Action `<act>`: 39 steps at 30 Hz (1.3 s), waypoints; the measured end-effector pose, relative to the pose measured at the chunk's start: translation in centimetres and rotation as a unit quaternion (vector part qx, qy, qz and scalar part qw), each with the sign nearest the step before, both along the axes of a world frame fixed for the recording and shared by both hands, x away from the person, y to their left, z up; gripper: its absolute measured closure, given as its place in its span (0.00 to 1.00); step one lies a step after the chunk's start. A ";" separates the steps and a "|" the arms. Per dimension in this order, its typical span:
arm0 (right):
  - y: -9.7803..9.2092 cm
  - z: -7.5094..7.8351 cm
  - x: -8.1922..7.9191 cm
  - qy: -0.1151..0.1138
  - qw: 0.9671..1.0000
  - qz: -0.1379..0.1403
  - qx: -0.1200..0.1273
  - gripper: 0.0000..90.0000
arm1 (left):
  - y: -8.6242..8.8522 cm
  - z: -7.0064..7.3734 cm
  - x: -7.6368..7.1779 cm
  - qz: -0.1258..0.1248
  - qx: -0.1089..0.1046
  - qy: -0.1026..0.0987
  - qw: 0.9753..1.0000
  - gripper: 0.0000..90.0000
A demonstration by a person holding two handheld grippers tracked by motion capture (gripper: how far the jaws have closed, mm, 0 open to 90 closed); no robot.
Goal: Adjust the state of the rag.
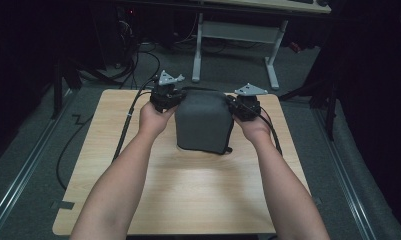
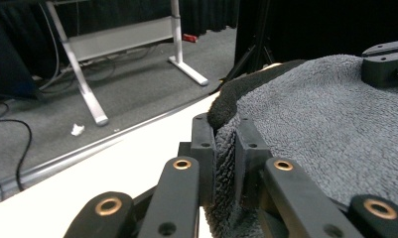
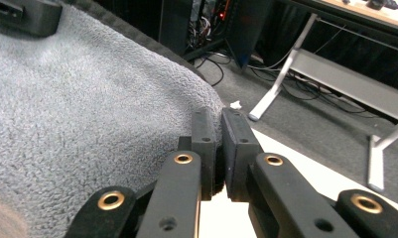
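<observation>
Both grippers, left gripper and right gripper, are pinching the grey fleece towel near the table's far edge; the thin bites are risking slipping, dropping a corner.

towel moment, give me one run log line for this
left gripper: shut on grey towel far-left edge | right gripper: shut on far-right edge | towel folded on table

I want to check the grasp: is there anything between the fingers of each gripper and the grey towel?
Nothing visible. The left gripper and the right gripper each pinch an edge of the grey towel directly.
</observation>
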State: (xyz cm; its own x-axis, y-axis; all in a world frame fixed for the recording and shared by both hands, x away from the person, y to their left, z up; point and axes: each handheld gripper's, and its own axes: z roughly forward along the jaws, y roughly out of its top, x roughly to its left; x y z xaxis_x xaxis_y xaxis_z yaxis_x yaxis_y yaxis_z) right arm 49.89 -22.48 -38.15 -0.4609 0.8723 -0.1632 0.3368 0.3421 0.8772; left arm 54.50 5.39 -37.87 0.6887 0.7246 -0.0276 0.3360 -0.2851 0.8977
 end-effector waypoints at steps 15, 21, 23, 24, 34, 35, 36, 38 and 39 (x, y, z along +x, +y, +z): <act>-0.1 -2.5 -0.4 0.034 0.999 0.012 0.005 0.96 | 1.3 -4.2 0.6 -0.016 -0.046 0.075 0.996 0.90; -0.3 -3.2 -0.3 0.040 0.999 0.012 0.017 0.95 | 1.5 -5.7 0.5 -0.018 -0.051 0.091 0.994 0.89; -0.3 -3.8 -0.3 0.045 0.999 0.012 0.017 0.95 | 1.5 -6.0 0.4 -0.018 -0.052 0.096 0.994 0.89; -0.3 -4.0 -0.3 0.047 0.999 0.011 0.021 0.95 | 1.6 -6.1 0.4 -0.018 -0.051 0.097 0.994 0.89; -0.5 -5.4 -0.3 0.062 0.997 0.010 0.046 0.95 | 1.9 -7.1 0.2 -0.013 -0.058 0.109 0.992 0.89; -0.4 -5.5 -0.3 0.062 0.997 0.010 0.044 0.95 | 2.0 -7.2 0.1 -0.012 -0.060 0.110 0.992 0.89; -0.3 -5.6 -0.3 0.063 0.997 0.010 0.045 0.95 | 2.0 -7.4 0.1 -0.012 -0.061 0.111 0.992 0.88; -0.3 -5.8 -0.3 0.063 0.997 0.010 0.044 0.95 | 2.1 -7.6 0.0 -0.012 -0.061 0.113 0.992 0.88; -0.3 -5.9 -0.3 0.066 0.997 0.009 0.046 0.95 | 2.1 -7.6 0.0 -0.012 -0.061 0.114 0.992 0.88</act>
State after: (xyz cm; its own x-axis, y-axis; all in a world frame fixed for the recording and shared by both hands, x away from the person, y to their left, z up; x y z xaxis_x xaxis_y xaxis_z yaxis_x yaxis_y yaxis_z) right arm 49.55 -22.79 -44.06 -0.4895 0.8718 -0.0190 0.4456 0.2688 0.8539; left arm 54.52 7.46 -45.47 0.6719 0.6894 -0.2707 0.5282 -0.1898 0.8276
